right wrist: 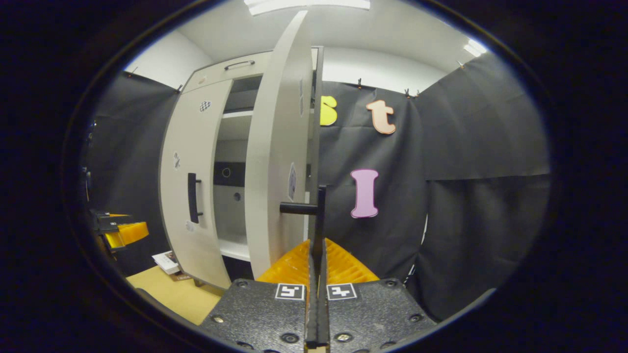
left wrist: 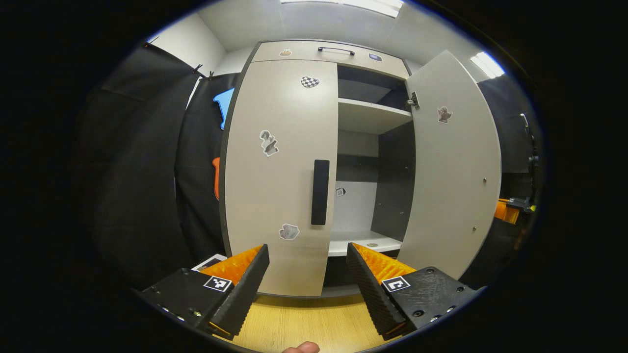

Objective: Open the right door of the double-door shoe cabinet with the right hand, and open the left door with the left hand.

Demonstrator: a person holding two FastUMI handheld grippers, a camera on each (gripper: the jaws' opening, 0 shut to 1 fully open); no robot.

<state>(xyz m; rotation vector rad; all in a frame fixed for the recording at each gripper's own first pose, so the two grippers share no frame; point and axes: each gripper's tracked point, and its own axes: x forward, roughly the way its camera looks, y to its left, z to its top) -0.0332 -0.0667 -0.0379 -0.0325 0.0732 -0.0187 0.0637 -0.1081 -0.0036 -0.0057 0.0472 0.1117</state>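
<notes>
In the left gripper view, the beige shoe cabinet's left door [left wrist: 274, 166] is closed, with its black handle [left wrist: 320, 192] near the inner edge. The right door [left wrist: 454, 166] is swung wide open and bare shelves [left wrist: 373, 113] show inside. My left gripper [left wrist: 308, 260] is open, low in front of the left door and short of its handle. In the right gripper view, the right door [right wrist: 277, 147] is seen nearly edge-on. My right gripper [right wrist: 317, 247] is shut on that door's black handle [right wrist: 321, 215]. The left gripper [right wrist: 120, 230] shows far left, and the right gripper [left wrist: 510, 211] sits at the far right.
The cabinet stands on a wooden floor [left wrist: 304, 323]. A top drawer with a black handle [left wrist: 336, 50] sits above the doors. A small booklet [right wrist: 167, 262] lies on the floor by the cabinet's left foot. Black cloth walls [right wrist: 466, 196] close in on both sides.
</notes>
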